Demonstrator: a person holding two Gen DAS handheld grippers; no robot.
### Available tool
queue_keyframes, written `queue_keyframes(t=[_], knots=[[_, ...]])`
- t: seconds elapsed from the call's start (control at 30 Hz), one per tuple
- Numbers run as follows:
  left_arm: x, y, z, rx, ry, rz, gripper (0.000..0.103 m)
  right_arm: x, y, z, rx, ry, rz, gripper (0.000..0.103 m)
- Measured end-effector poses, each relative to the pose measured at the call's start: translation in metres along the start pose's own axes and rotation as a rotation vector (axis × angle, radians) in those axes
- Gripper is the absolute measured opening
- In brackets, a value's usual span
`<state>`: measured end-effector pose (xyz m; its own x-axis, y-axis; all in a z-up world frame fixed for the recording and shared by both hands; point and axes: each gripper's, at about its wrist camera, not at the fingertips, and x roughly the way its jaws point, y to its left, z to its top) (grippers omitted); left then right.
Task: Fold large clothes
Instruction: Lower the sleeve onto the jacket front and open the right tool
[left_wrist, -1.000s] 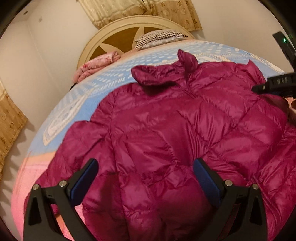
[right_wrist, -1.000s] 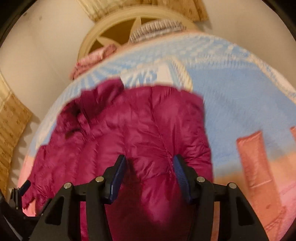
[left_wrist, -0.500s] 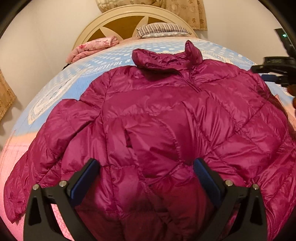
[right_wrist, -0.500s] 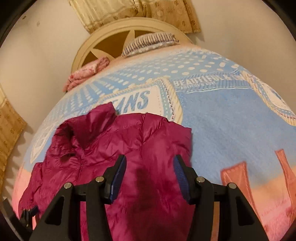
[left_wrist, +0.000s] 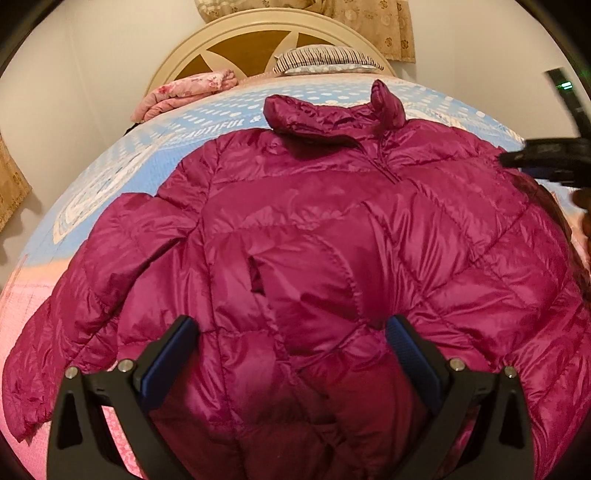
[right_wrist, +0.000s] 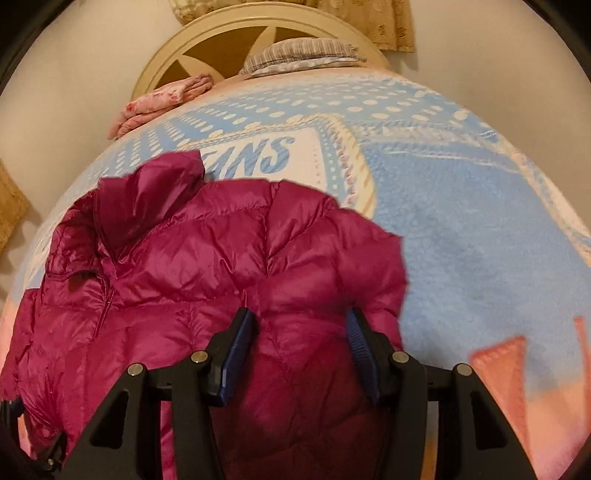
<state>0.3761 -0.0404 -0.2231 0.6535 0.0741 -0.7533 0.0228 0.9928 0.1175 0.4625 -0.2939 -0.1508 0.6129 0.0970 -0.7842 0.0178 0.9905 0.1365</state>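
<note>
A magenta puffer jacket (left_wrist: 332, 240) lies front-up on the bed, its collar (left_wrist: 325, 118) toward the headboard. The left sleeve (left_wrist: 74, 314) stretches out toward the left edge. My left gripper (left_wrist: 291, 325) hovers over the lower front with its jaws wide open and nothing between them. My right gripper (right_wrist: 299, 314) is at the jacket's right shoulder (right_wrist: 295, 236). Its jaws stand half apart and puffy fabric fills the gap from pad to pad. The right gripper's black body (left_wrist: 546, 155) shows at the far right of the left wrist view.
A blue, white and pink patterned blanket (right_wrist: 461, 221) covers the bed. At the round cream headboard (left_wrist: 258, 40) lie a striped pillow (left_wrist: 325, 59) and a folded pink floral quilt (left_wrist: 184, 92). Beige curtains hang on the wall behind.
The jacket has gone from bunched, with its right shoulder peaked up, to lying flatter, and the left sleeve now shows spread out. The right gripper's half-apart jaws have not changed.
</note>
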Motion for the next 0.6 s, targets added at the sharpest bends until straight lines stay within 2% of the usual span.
queue_keyframes(t=[0.1, 0.2, 0.27, 0.4, 0.6], knots=[[0.000, 0.000, 0.000, -0.002, 0.001, -0.003, 0.103, -0.042, 0.010, -0.011, -0.010, -0.018, 0.042, 0.054], [0.000, 0.000, 0.000, -0.003, 0.001, -0.004, 0.103, -0.063, 0.026, -0.032, -0.064, 0.012, 0.057, 0.054], [0.000, 0.000, 0.000, -0.003, 0.001, -0.003, 0.103, -0.060, 0.034, -0.048, -0.095, 0.061, 0.057, 0.054], [0.000, -0.001, 0.000, -0.004, 0.001, -0.005, 0.103, -0.039, 0.038, -0.076, -0.114, 0.098, 0.028, 0.055], [0.001, -0.001, 0.000, -0.003, 0.003, -0.004, 0.103, -0.035, 0.044, -0.094, -0.160, 0.008, -0.025, 0.057]])
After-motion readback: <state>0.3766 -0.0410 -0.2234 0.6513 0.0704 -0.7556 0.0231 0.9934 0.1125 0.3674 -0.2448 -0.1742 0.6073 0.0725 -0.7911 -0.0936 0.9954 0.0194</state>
